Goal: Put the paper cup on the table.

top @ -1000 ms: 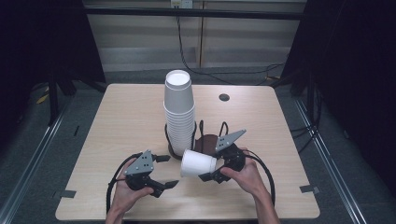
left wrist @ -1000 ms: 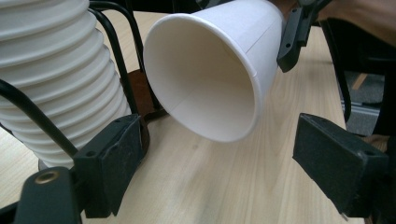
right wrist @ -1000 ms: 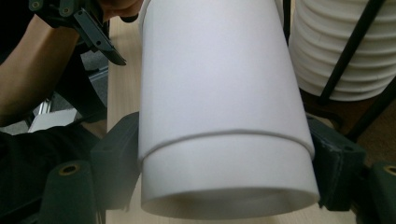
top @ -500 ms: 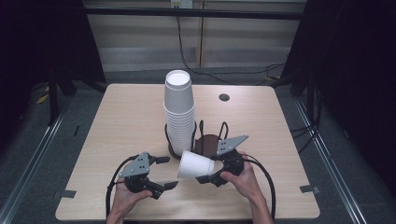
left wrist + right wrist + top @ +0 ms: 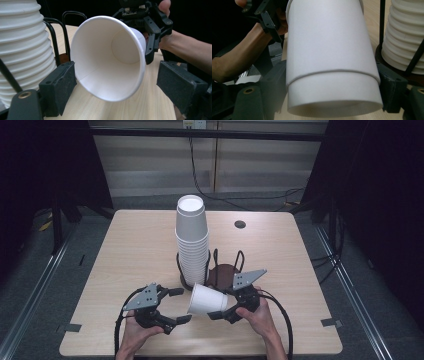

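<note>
the right gripper holds a white paper cup on its side; the left gripper stands wide, empty, facing the cup mouth.

Tall stack of white cups in a black wire holder, near the middle of the light wood table. Just in front of the stack, one white cup on its side, mouth turned left, bottom end between the jaws of the right gripper. Left of that stack and nearer the front edge, the left gripper in a hand, jaws apart, close to the cup's mouth but not touching.
</note>
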A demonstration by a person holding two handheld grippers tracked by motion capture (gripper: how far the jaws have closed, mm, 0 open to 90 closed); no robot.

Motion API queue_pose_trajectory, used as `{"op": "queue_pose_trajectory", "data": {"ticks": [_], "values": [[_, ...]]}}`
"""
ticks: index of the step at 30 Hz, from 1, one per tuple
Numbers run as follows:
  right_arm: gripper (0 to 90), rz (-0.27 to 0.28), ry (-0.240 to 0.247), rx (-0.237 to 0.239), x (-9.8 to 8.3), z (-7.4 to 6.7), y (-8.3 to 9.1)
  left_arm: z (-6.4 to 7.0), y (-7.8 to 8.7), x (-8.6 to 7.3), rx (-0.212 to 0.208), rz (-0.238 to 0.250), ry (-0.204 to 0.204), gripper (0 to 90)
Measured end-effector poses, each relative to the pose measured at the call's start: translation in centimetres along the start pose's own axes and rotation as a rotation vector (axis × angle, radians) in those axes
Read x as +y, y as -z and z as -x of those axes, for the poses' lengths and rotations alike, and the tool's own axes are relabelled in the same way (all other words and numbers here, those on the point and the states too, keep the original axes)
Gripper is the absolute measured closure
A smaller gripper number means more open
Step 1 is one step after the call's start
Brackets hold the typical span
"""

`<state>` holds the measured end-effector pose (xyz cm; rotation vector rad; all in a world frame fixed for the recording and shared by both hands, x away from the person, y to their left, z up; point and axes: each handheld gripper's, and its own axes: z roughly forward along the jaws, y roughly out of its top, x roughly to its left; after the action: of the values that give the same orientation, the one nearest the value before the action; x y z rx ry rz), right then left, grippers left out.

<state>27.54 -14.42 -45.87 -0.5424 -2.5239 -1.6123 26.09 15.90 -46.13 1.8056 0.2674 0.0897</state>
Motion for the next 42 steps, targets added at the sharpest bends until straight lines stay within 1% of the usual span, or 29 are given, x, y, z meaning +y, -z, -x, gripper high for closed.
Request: {"op": "queue_pose_trajectory", "data": {"ticks": [4,6,7,8,10,11,13,14,16,17,19,20,21,22,27,28,29,30,31,33,35,39,41,42], "values": [[22.8,0.01,0.009,0.016,0.1,-0.1,0.0,-0.2,-0.4,0.0,-0.002,0.021,0.026,15.5],[22.8,0.01,0.012,0.02,0.2,-0.2,-0.1,-0.4,-0.7,0.1,0.014,0.015,0.022,15.5],[22.8,0.009,0.015,0.023,0.2,-0.3,-0.1,-0.5,-0.8,0.1,0.012,0.014,0.021,14.4],[22.8,0.008,0.019,0.021,0.3,-0.4,-0.2,-0.5,-1.0,0.2,0.004,0.015,0.025,12.2],[22.8,0.006,0.02,0.025,0.3,-0.4,-0.2,-0.6,-1.2,0.2,0.006,0.012,0.019,9.3],[22.8,0.004,0.023,0.021,0.3,-0.5,-0.2,-0.6,-1.3,0.2,0.011,0.004,0.025,7.1],[22.9,-0.001,0.027,0.029,0.3,-0.5,-0.2,-0.7,-1.5,0.2,0.015,0.007,0.033,1.3],[22.9,0.0,0.031,0.022,0.3,-0.5,-0.2,-0.8,-1.6,0.2,0.001,0.008,0.039,0.7],[22.9,0.003,0.037,0.029,0.4,-0.5,-0.3,-0.9,-1.8,0.3,-0.006,0.014,0.035,0.8],[22.9,0.005,0.04,0.03,0.4,-0.5,-0.3,-0.9,-1.9,0.4,-0.015,0.006,0.035,0.9],[22.9,0.0,0.043,0.031,0.5,-0.5,-0.4,-0.9,-2.1,0.6,-0.015,-0.007,0.031,0.7],[22.9,0.002,0.043,0.031,0.5,-0.5,-0.4,-1.0,-2.1,0.7,-0.021,-0.013,0.026,0.4],[22.8,0.004,0.044,0.033,0.5,-0.5,-0.3,-0.9,-2.2,0.8,-0.02,-0.015,0.023,0.5],[22.8,0.006,0.044,0.035,0.5,-0.4,-0.3,-0.9,-2.3,0.9,-0.031,-0.014,0.021,1.1],[22.8,0.0,0.053,0.039,0.5,-0.5,-0.3,-1.0,-2.7,0.9,-0.052,-0.025,0.026,1.8],[22.8,0.0,0.054,0.037,0.5,-0.5,-0.4,-1.0,-2.8,0.9,-0.062,-0.026,0.031,1.8],[22.8,-0.002,0.054,0.042,0.6,-0.5,-0.4,-1.1,-2.8,0.9,-0.085,-0.009,0.037,2.9],[22.8,-0.002,0.057,0.045,0.6,-0.6,-0.5,-1.1,-2.8,0.9,-0.082,0.0,0.034,4.4],[22.8,-0.002,0.06,0.047,0.6,-0.5,-0.5,-1.1,-2.9,0.9,-0.083,0.002,0.04,4.4],[22.8,-0.004,0.065,0.042,0.7,-0.6,-0.5,-1.1,-3.0,0.9,-0.09,0.002,0.047,4.4],[22.8,-0.004,0.062,0.048,0.6,-0.5,-0.6,-1.2,-3.0,0.9,-0.09,-0.01,0.043,4.3],[22.6,-0.001,0.068,0.053,0.7,-0.6,-0.7,-1.1,-3.1,0.9,-0.097,-0.002,0.047,4.1],[22.4,-0.009,0.069,0.055,0.7,-0.6,-0.7,-1.1,-3.2,0.9,-0.103,-0.013,0.048,3.9],[22.4,-0.014,0.069,0.059,0.7,-0.6,-0.8,-1.1,-3.2,1.0,-0.097,-0.017,0.044,3.8]]}}
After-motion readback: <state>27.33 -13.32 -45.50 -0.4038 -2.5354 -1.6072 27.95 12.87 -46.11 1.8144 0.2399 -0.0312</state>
